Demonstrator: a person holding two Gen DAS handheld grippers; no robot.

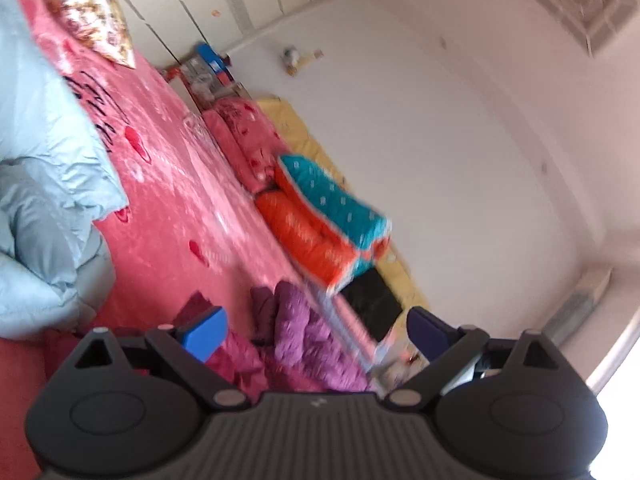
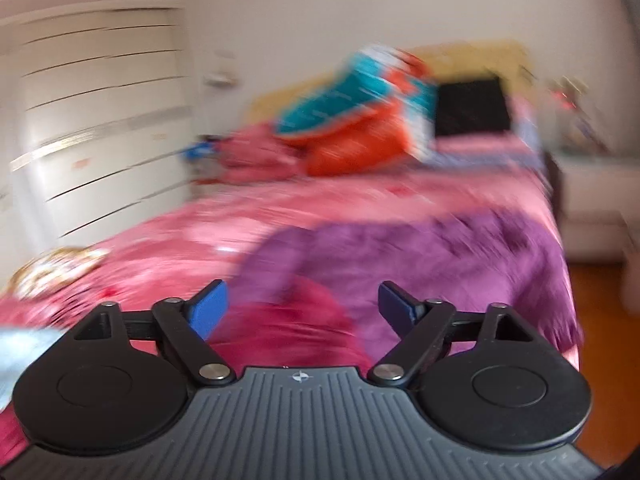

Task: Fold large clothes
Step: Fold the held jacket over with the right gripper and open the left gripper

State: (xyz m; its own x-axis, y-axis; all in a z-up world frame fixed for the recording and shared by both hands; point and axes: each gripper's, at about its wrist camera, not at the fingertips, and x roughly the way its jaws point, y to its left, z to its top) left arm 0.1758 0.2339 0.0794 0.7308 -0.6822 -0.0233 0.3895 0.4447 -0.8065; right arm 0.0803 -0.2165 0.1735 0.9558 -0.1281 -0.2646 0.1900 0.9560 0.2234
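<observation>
A purple fleece garment (image 2: 432, 252) lies crumpled on the pink bed cover (image 2: 248, 216), with a magenta part (image 2: 288, 328) nearest me. My right gripper (image 2: 302, 306) is open and empty, just above the magenta part. In the left wrist view the same purple and magenta garment (image 1: 296, 340) lies between the jaws of my left gripper (image 1: 316, 332), which is open and empty above it. A pale blue padded garment (image 1: 44, 200) lies on the bed at the left. Both views are blurred by motion.
At the head of the bed sit an orange and teal pillow stack (image 2: 360, 120), a pink folded blanket (image 1: 244, 136) and a black item (image 2: 472, 108). A white wardrobe (image 2: 100, 120) stands left, a white nightstand (image 2: 600, 196) right, and wooden floor (image 2: 596, 320) beside the bed.
</observation>
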